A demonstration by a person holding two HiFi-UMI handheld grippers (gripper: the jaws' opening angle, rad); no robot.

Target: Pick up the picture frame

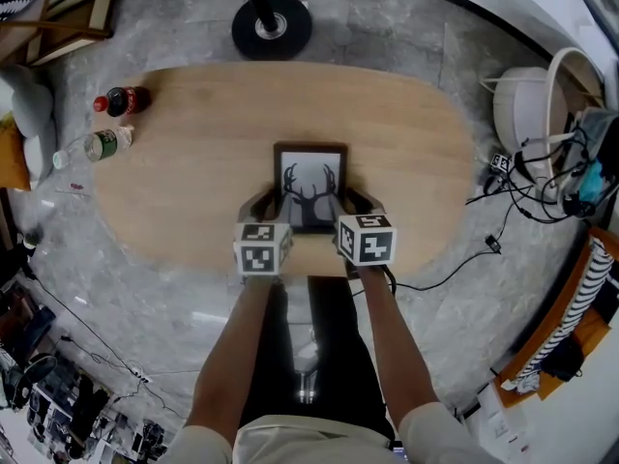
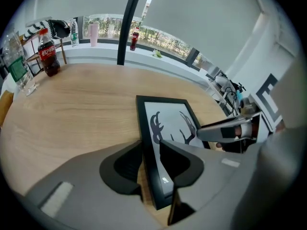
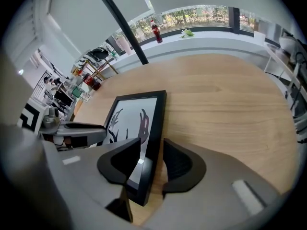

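Frame look: picture frame is a thin black rectangle; white print inside with a black antlered deer head.
Frame place: lies on the wooden table, centre, close to the near edge, long sides running near to far.
Left jaws: left gripper is spread wide across the frame's left rail, outer jaw off the frame, inner jaw over the print. In the left gripper view bare wood shows between outer pad and rail, so no clamp.
Right jaws: right gripper mirrors it on the right rail. In the right gripper view there is a clear gap at the outer pad; spread wide, not pressing.
Hidden, head view: both grippers and their marker cubes cover the frame's near end and the bottom of the deer.
Hidden, gripper views: each inner jaw masks a strip of the print; each view's lower picture edge cuts off the gripper body.
Unclear: dark wedge under the frame's near corner in both gripper views, can't tell what it is. Inner pad contact with the glass not readable.
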